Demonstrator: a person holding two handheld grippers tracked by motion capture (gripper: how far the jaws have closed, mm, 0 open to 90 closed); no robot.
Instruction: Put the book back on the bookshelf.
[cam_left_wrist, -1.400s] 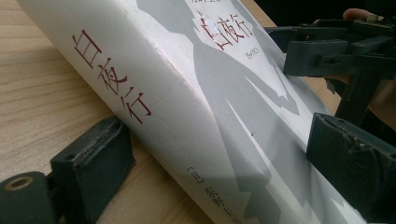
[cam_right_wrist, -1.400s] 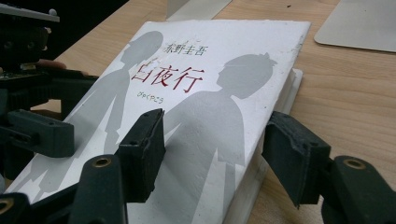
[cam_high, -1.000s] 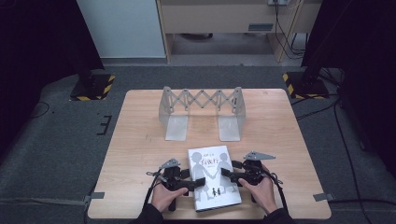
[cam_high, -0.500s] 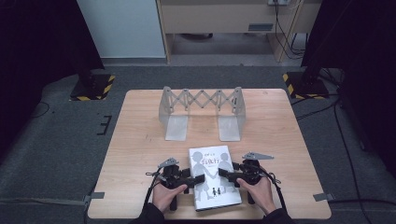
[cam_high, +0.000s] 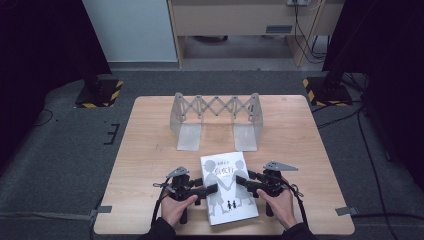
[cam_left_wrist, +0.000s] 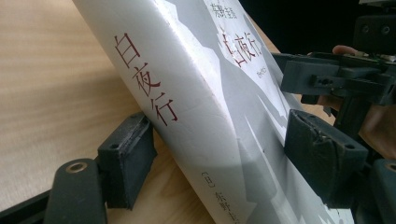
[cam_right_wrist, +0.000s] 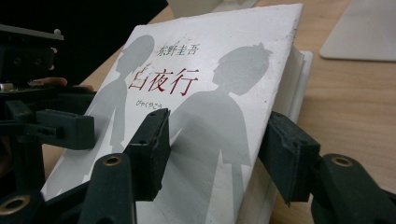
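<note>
A thick white book (cam_high: 227, 187) with grey silhouettes and red characters on its cover lies flat near the table's front edge. My left gripper (cam_high: 212, 189) reaches in from the left, and its jaws have just been closing. In the left gripper view the book (cam_left_wrist: 210, 93) stands between the pads, one against the spine's lower edge and one on the cover. My right gripper (cam_high: 240, 181) comes in from the right, its jaws also just closing. In the right gripper view one pad lies on the book's (cam_right_wrist: 210, 93) cover and the other at the page edge.
A grey metal scissor-fold rack (cam_high: 216, 117) with two upright end plates stands at the middle back of the wooden table (cam_high: 150, 165). One of its flat base plates (cam_right_wrist: 359, 37) lies beyond the book. Dark floor, cables and stands surround the table.
Both grippers' jaws have narrowed onto the book's left and right edges. The hands and the book have hardly shifted.
</note>
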